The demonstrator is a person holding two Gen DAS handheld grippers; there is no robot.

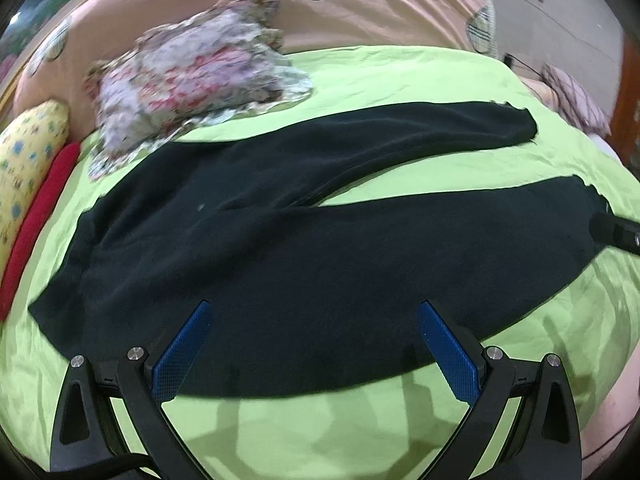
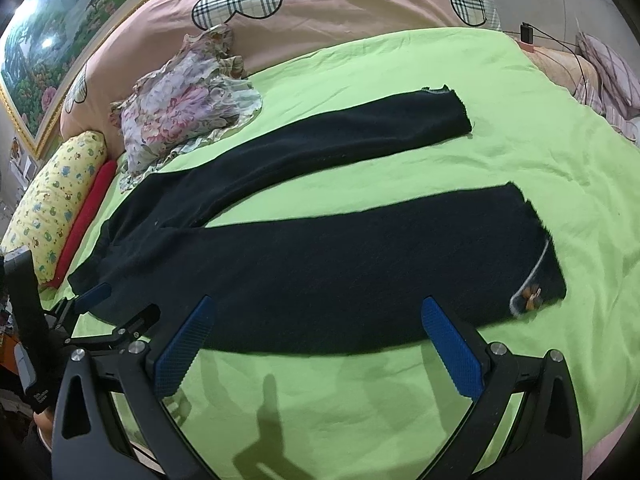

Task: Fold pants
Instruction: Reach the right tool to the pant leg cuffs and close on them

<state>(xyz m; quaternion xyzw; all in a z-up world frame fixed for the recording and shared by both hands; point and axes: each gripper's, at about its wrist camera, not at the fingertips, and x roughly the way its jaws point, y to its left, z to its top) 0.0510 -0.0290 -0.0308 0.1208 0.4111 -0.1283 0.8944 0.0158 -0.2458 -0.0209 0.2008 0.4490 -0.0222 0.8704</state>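
Black pants [image 1: 280,248] lie spread flat on a green sheet [image 1: 320,432], waist to the left and both legs running right. My left gripper [image 1: 316,320] is open, its blue pads just over the near edge of the pants with nothing between them. In the right wrist view the pants [image 2: 320,264] show whole, with a small ornament [image 2: 528,298] at the near leg's hem. My right gripper [image 2: 316,320] is open above the near leg's lower edge, also with nothing between its pads. The left gripper [image 2: 116,308] appears near the waistband.
A crumpled floral garment [image 2: 180,108] lies at the far left, touching the pants' far side. A yellow pillow [image 2: 52,204] and a red roll [image 2: 88,216] line the left edge. A pink duvet with plaid hearts [image 2: 320,4] lies behind. Green sheet [image 2: 360,420] stretches in front.
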